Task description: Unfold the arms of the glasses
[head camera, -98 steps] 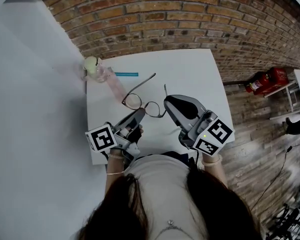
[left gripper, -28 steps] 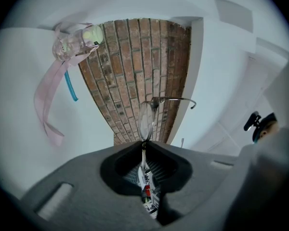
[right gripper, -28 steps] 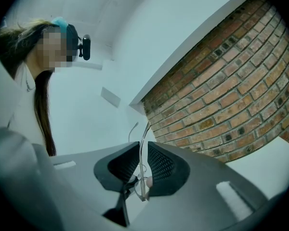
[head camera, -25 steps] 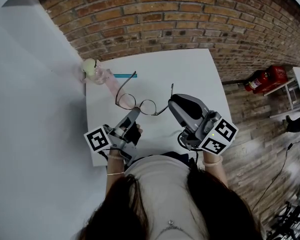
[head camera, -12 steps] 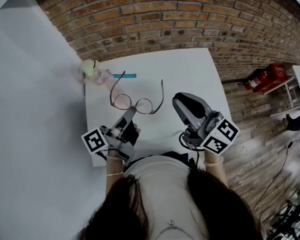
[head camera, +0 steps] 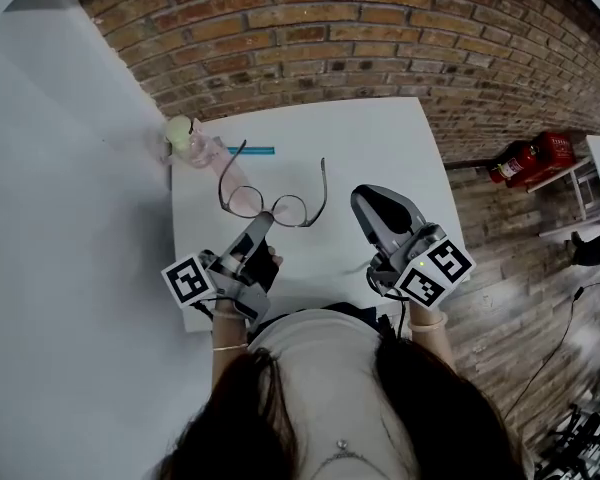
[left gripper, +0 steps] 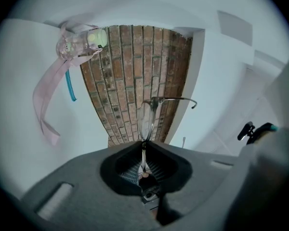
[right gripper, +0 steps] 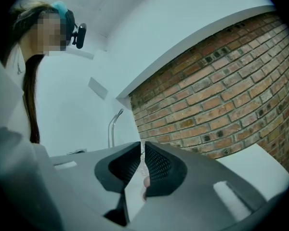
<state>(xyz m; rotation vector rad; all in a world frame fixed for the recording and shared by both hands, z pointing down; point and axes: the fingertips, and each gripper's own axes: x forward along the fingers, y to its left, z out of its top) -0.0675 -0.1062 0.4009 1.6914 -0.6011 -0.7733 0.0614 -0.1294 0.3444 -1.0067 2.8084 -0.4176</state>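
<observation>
The right claw (head camera: 363, 198) has drawn back to 3 o'clock of the glasses (head camera: 276, 206), jaws together and empty. The left claw (head camera: 262, 222) stays clamped on the frame over the surface (head camera: 380, 138). The 2 arms now point to 12 o'clock, so unfolding looks finished.

Left gripper (head camera: 261, 226) clamped on the glasses (head camera: 293, 210); right gripper (head camera: 368, 200) hovers alongside, jaws seemingly together, empty.

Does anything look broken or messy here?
Nothing looks broken or spilled. The thin dark wire-framed glasses have both arms open and sit pinched in the fingers of the left gripper. The only untidy thing is a pink ribbon trailing loosely across the white table.
</observation>
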